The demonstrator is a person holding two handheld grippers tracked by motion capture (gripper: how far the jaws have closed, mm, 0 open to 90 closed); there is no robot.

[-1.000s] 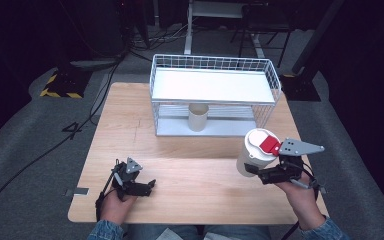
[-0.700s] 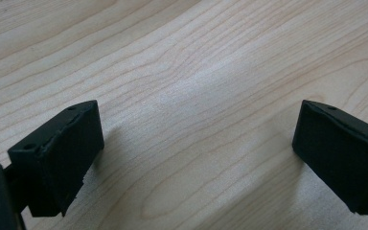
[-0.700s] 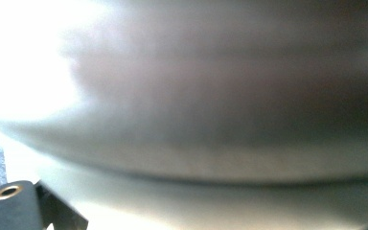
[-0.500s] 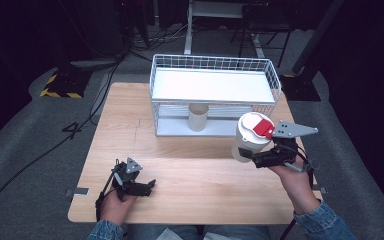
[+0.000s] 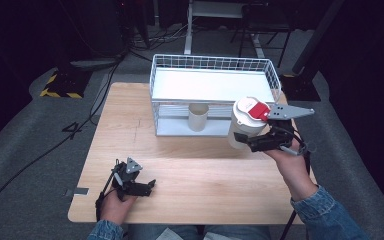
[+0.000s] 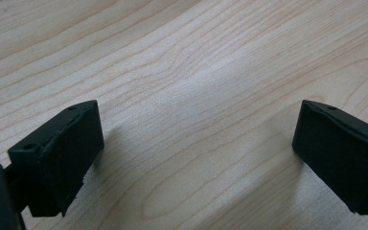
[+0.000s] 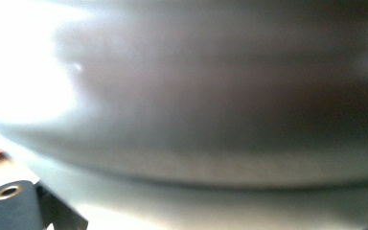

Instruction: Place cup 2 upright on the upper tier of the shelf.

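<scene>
A white container with a red lid hangs above the table's right side, just in front of the wire basket. My right gripper is shut on its lower body, reaching in from the right. Up close in the right gripper view, the container's blurred pale wall spans the picture. My left gripper rests on the wooden table at the front left. In the left gripper view its jaws stand wide apart over bare wood, nothing between them, so the left gripper is open.
The white wire basket stands at the table's back middle, with a white shelf on top. A beige cylinder stands upright under that shelf. Cables and a striped block lie on the floor beyond the table.
My right hand has carried the white container upward and leftward, closer to the basket's right front corner. The left gripper has stayed where it was.
</scene>
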